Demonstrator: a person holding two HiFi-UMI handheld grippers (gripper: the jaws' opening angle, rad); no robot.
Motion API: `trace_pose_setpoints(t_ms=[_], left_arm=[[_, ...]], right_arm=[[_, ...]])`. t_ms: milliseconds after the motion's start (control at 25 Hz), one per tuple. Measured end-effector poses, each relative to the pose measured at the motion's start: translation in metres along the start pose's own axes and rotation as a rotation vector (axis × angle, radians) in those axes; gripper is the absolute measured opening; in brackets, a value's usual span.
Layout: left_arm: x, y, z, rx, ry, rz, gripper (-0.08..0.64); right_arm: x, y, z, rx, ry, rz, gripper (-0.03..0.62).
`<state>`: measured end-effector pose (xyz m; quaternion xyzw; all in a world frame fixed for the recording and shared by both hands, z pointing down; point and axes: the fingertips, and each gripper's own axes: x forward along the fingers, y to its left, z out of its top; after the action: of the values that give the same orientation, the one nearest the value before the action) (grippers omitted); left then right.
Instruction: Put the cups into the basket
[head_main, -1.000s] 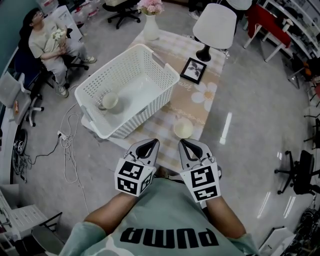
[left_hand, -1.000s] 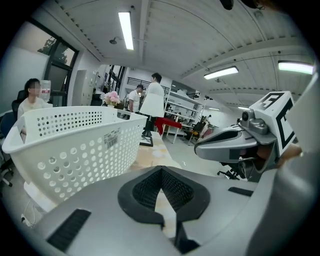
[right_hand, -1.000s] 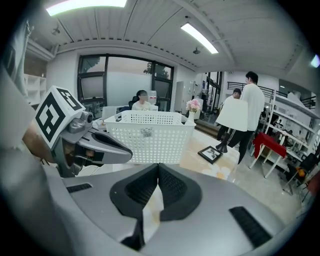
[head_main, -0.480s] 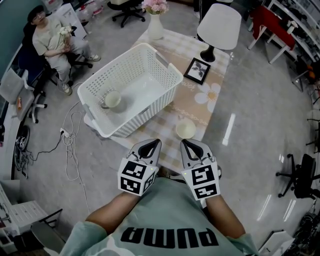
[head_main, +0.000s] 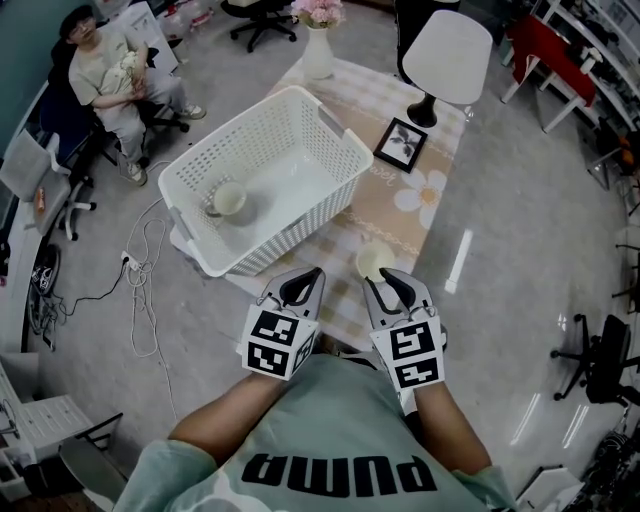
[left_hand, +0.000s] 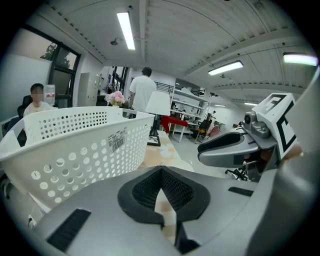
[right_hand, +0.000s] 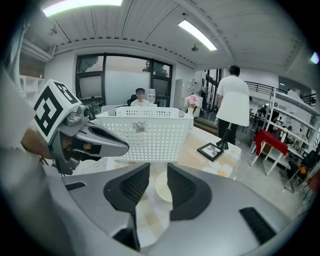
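Observation:
A white perforated basket (head_main: 300, 130) stands on the low table (head_main: 400, 215), and one cream cup (head_main: 230, 198) lies inside it. A second cream cup (head_main: 373, 259) sits on the tablecloth near the front edge, just ahead of my right gripper (head_main: 386, 286). The right gripper view shows that cup (right_hand: 162, 190) through the narrow gap of the right gripper (right_hand: 158, 172); its jaws are opening and nothing is between them. My left gripper (head_main: 304, 282) hangs beside the basket's near corner. In the left gripper view the left gripper (left_hand: 161, 171) is shut and empty, with the basket (left_hand: 75, 145) at its left.
A white lamp (head_main: 445, 50), a framed picture (head_main: 400, 144) and a vase of pink flowers (head_main: 320, 45) stand on the far part of the table. A person (head_main: 105, 75) sits at the far left. Cables (head_main: 140, 280) lie on the floor by the basket.
Both grippers have moved a little forward toward the table's near edge. The right gripper's jaws have parted slightly. The left gripper's jaws stay shut.

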<state>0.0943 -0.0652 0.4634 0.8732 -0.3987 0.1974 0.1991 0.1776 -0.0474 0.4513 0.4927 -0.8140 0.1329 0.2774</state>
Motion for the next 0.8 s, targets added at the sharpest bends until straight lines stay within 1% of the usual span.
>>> trace_pose_setpoints(t_ms=[80, 200, 520, 800], left_arm=[[0.005, 0.002, 0.0, 0.005, 0.005, 0.0, 0.005], [0.015, 0.005, -0.002, 0.011, 0.019, 0.004, 0.005], [0.038, 0.018, -0.011, 0.01, 0.061, 0.016, 0.005], [0.051, 0.022, -0.023, 0.013, 0.096, 0.019, 0.005]], right_arm=[[0.007, -0.002, -0.003, 0.001, 0.018, 0.005, 0.174], [0.018, -0.008, -0.008, -0.002, 0.04, 0.001, 0.251], [0.045, -0.023, -0.03, 0.018, 0.116, -0.013, 0.352], [0.062, -0.028, -0.052, 0.03, 0.178, -0.01, 0.388]])
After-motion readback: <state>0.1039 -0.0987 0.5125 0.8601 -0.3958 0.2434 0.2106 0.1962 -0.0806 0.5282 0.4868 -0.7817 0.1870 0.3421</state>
